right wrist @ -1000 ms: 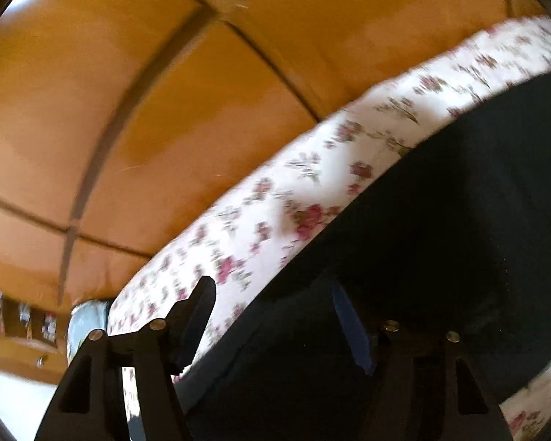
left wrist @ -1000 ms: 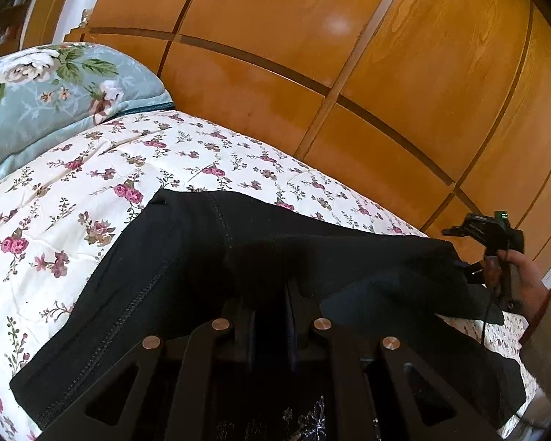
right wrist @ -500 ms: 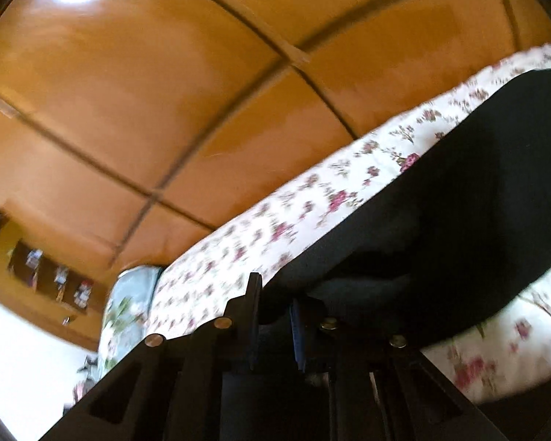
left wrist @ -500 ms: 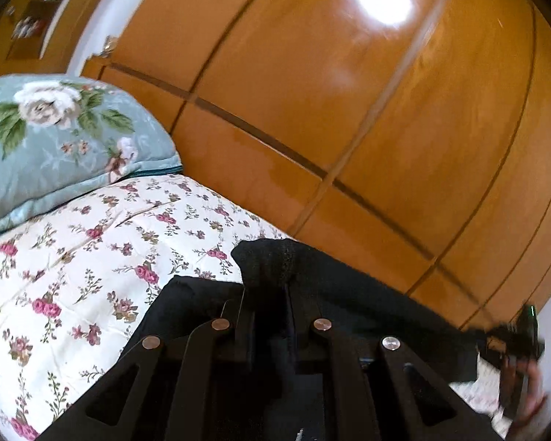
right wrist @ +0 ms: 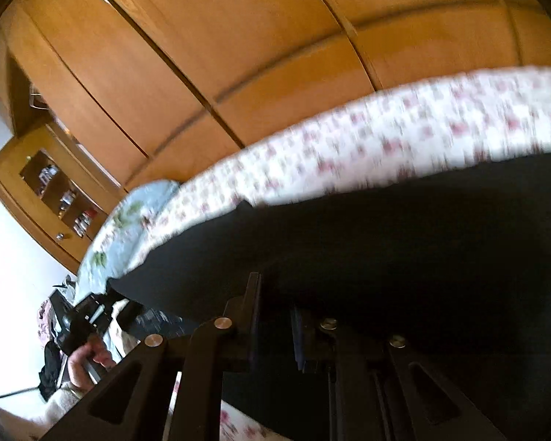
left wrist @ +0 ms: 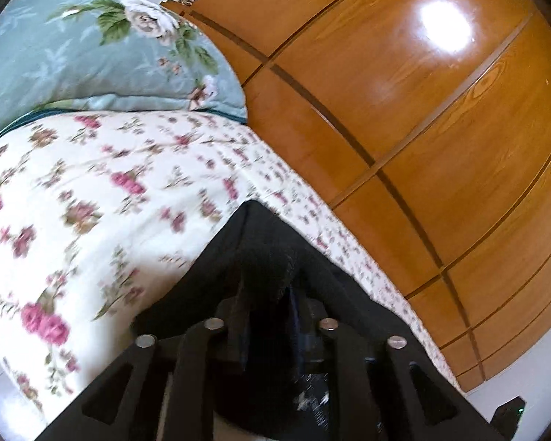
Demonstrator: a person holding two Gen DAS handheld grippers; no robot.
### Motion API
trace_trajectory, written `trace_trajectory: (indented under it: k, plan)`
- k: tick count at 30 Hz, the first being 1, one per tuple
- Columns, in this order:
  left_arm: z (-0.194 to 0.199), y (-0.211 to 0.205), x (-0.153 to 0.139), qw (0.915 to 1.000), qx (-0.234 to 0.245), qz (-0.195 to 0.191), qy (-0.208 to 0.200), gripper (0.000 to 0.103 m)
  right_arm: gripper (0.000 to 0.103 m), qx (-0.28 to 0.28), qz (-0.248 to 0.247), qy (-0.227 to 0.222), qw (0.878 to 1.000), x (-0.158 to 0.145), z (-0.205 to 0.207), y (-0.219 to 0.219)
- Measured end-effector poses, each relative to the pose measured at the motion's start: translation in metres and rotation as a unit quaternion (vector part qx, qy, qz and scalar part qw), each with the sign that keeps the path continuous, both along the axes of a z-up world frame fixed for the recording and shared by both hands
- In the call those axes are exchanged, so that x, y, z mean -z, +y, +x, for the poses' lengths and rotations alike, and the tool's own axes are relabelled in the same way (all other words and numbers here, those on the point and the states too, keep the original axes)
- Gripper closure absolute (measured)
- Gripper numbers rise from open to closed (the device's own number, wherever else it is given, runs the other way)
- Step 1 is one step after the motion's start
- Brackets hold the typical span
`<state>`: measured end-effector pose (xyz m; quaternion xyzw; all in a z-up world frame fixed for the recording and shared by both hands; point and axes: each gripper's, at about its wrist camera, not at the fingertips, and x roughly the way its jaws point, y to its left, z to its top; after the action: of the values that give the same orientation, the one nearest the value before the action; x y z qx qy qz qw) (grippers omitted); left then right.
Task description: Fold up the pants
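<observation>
Both tongs are clenched on the black fabric pants (left wrist: 260, 250): the left tongs (left wrist: 266, 305) pinch a bunched edge, the right tongs (right wrist: 275, 316) another. The cloth hangs between them above the floral-print bed (left wrist: 92, 191), its long axis running tong to tong.

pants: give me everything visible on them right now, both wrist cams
The pants are black, a matte, slightly textured fabric; no pockets or waistband can be made out. They drape over the floral bedspread, lifted at the near edge. The left gripper is clamped on a bunched fold that peaks between its fingers. In the right wrist view they spread wide and dark; the right gripper pinches their edge. Both views are motion-blurred.
</observation>
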<state>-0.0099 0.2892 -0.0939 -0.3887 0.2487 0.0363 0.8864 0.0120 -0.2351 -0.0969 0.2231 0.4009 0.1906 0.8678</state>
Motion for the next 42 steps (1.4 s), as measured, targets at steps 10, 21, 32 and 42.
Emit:
trace_trajectory:
  k: [10,21,32,42]
  plan:
    - [-0.045,0.003,0.020,0.9909,0.031,-0.128,-0.026,0.046,0.088,0.019,0.024,0.030,0.999,0.045,0.004,0.001]
    - [-0.013,-0.002,0.006,0.9882,0.030,-0.148,-0.024,0.025,0.055,0.056,0.069,0.039,0.995,0.034,0.000,-0.016]
    - [0.017,0.008,-0.012,0.9972,0.025,-0.061,0.037,0.091,0.093,0.121,0.068,0.003,0.990,0.009,0.008,-0.052]
    - [-0.010,0.016,0.003,0.9984,0.008,-0.023,0.051,0.095,0.093,0.057,-0.010,-0.001,0.998,0.002,-0.025,-0.044]
